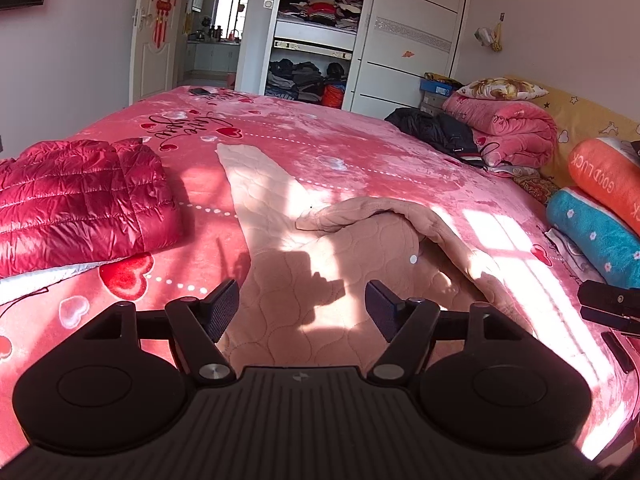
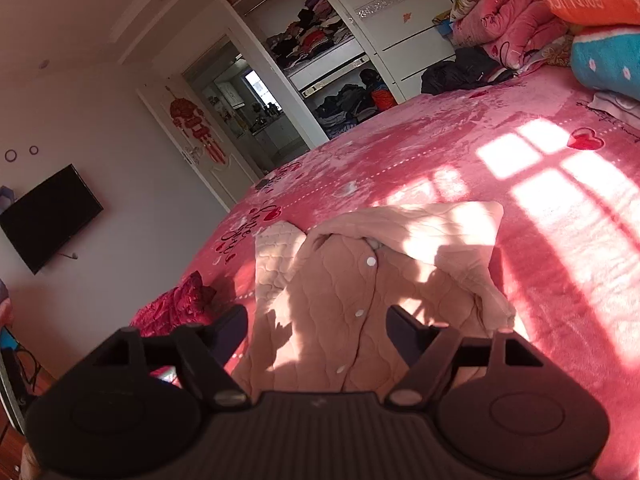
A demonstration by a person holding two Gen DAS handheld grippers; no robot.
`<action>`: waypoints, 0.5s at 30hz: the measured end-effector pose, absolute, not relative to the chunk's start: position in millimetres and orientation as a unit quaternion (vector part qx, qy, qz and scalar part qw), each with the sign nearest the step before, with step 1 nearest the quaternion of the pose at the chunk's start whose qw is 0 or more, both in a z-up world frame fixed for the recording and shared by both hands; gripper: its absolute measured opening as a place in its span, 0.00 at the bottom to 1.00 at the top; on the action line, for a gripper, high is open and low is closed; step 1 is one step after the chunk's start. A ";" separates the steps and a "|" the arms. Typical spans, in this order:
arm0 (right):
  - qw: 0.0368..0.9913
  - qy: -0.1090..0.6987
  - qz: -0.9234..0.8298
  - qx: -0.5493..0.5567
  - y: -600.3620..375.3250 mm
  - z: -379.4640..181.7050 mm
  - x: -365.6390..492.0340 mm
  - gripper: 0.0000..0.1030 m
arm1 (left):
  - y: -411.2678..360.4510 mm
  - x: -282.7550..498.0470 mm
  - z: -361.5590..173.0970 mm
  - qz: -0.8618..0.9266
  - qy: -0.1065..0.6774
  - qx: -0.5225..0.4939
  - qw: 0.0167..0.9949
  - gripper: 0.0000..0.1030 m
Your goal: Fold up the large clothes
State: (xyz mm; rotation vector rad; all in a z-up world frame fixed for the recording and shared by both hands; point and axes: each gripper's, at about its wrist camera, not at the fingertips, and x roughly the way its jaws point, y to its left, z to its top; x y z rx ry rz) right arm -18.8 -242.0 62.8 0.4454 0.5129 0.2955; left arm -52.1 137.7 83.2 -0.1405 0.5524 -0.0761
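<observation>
A peach quilted jacket [image 1: 320,248] with white snap buttons lies spread on the pink bed [image 1: 360,152], one sleeve stretched away and the other folded over its body. My left gripper [image 1: 302,304] is open and empty, hovering just above the jacket's near part. In the right wrist view the same jacket [image 2: 332,304] lies under my right gripper [image 2: 316,328], which is open and empty above the button line. The right gripper's fingers also show at the right edge of the left wrist view [image 1: 612,306].
A folded red puffer jacket [image 1: 80,200] lies on the bed at the left. A black garment [image 1: 436,128], rolled pink blankets [image 1: 508,128] and orange and blue pillows [image 1: 600,208] sit at the right. An open wardrobe [image 1: 316,40] stands beyond the bed.
</observation>
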 end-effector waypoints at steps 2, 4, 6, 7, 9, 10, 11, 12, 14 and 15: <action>0.942 0.252 0.148 0.165 -227.0 61.7 1.8 0.81 | 135.0 -38.8 74.5 -0.023 0.273 -0.074 0.959 0.87; 0.948 0.255 0.152 0.111 -212.4 60.9 26.6 0.84 | 134.2 -27.3 63.9 -0.015 0.276 -0.083 0.957 0.88; 0.949 0.261 0.158 0.076 -200.6 60.0 52.1 0.86 | 132.1 -16.3 52.2 -0.013 0.281 -0.092 0.955 0.88; 0.948 0.266 0.163 0.056 -191.8 59.1 68.5 0.87 | 130.4 -11.5 47.1 -0.012 0.283 -0.094 0.954 0.88; 0.947 0.273 0.170 0.023 -178.6 56.7 96.8 0.87 | 127.3 -4.1 38.1 -0.012 0.282 -0.089 0.955 0.90; 0.945 0.277 0.174 0.007 -171.6 56.0 109.6 0.87 | 125.5 -0.2 33.6 -0.012 0.281 -0.082 0.956 0.91; 0.943 0.279 0.181 -0.010 -163.2 55.6 121.8 0.87 | 123.4 3.7 28.7 -0.012 0.281 -0.074 0.957 0.93; 0.941 0.279 0.190 -0.031 -154.7 54.5 134.5 0.87 | 120.8 7.9 24.8 -0.012 0.280 -0.066 0.958 0.94; 0.936 0.278 0.205 -0.068 -140.6 52.5 154.9 0.88 | 118.6 15.7 15.9 -0.013 0.278 -0.056 0.959 0.94; 0.933 0.278 0.212 -0.090 -131.9 50.6 168.0 0.88 | 119.8 17.2 11.5 -0.015 0.278 -0.055 0.959 0.94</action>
